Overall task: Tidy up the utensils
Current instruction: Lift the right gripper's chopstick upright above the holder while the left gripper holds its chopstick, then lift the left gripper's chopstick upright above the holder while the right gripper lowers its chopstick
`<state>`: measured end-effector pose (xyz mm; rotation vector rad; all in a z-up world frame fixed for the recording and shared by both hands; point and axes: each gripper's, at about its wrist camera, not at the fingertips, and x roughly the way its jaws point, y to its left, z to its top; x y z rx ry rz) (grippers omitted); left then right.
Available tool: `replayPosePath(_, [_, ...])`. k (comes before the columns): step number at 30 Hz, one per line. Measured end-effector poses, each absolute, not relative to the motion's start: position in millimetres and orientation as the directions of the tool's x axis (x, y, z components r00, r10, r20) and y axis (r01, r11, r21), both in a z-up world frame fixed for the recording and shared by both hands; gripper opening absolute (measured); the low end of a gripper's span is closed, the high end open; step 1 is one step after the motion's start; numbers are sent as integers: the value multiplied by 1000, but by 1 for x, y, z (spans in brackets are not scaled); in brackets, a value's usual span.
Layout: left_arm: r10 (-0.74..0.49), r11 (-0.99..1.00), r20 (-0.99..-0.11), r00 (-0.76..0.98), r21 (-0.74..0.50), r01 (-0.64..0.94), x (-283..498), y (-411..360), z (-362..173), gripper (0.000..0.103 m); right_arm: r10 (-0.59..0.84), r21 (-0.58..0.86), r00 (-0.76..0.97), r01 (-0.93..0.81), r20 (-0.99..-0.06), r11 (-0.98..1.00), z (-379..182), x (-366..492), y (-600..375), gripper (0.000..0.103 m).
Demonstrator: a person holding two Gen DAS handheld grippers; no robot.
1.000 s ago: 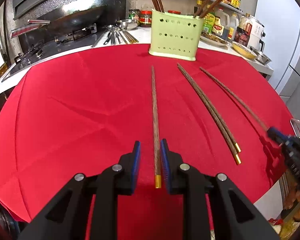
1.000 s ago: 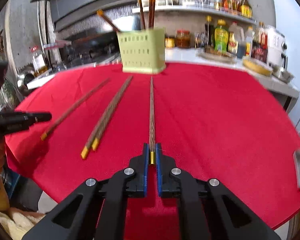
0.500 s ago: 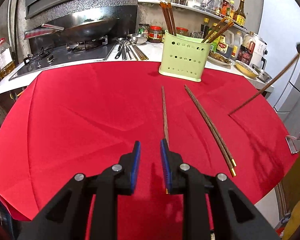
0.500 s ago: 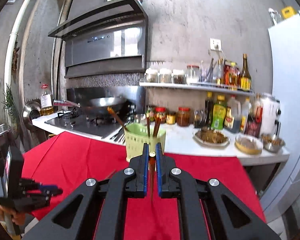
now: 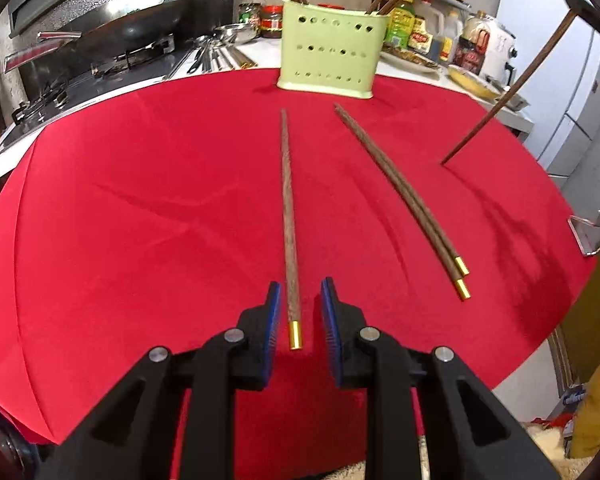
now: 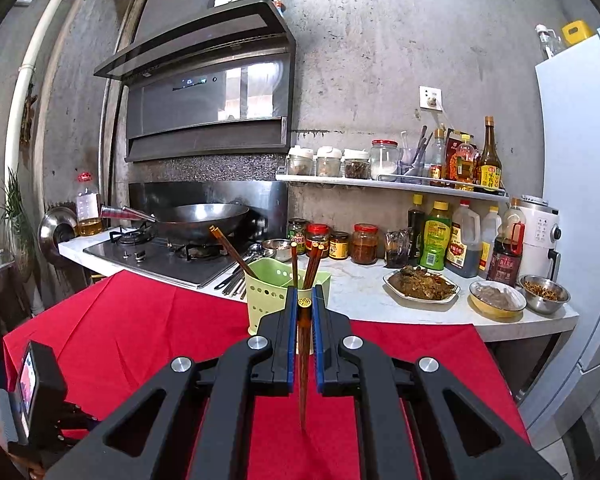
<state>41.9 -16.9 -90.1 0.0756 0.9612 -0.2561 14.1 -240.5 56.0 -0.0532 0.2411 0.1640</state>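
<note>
While the left gripper hovers low with its fingers apart astride a chopstick lying on the red counter, ready to pinch it, the right gripper clenches another chopstick, tip hanging down, presumably for dropping into the green holder.

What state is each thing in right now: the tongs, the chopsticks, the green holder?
Right tongs: shut on lifted chopstick.
Left tongs: open around single chopstick, which lies flat.
Chopstick pair: lying on red cloth.
Green holder: upright, holding chopsticks.
</note>
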Motion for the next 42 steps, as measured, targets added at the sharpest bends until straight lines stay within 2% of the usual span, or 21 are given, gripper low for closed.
replayPosePath(7, [-99, 969, -831, 548, 45, 244, 33, -25, -95, 20, 164, -30, 957, -176, -241, 984, 55, 13, -237, 7])
replayPosePath(8, [-88, 968, -830, 551, 60, 245, 32, -26, -95, 17, 164, -31, 957, -176, -241, 984, 55, 13, -237, 7])
replayPosePath(9, [-63, 966, -825, 561, 90, 241, 30, -27, -95, 8, 165, -32, 957, -178, -239, 984, 55, 13, -235, 7])
replayPosePath(13, [-93, 966, -813, 575, 66, 251, 27, -24, -88, 7, 171, -35, 957, -184, -236, 982, 55, 13, -233, 8])
replayPosePath(18, [-153, 971, -710, 687, 22, 239, 21, -9, -40, 7, 179, -34, 954, -192, -240, 981, 55, 14, -233, 8])
replayPosePath(23, [-182, 979, -523, 833, -15, 204, 15, 15, 36, 7, 185, -26, 951, -197, -248, 980, 57, 17, -235, 8])
replayPosePath(28, [-211, 974, -426, 880, -14, 227, 21, 17, 77, 7, 181, -27, 951, -194, -250, 981, 57, 17, -236, 8])
replayPosePath(38, [-234, 962, -401, 886, 34, 269, 48, -7, 87, 7, 175, -16, 942, -188, -286, 982, 51, 29, -239, 8])
replayPosePath(42, [-221, 965, -465, 857, 25, 262, 67, -10, 69, 7, 178, 0, 934, -187, -309, 982, 44, 37, -241, 7])
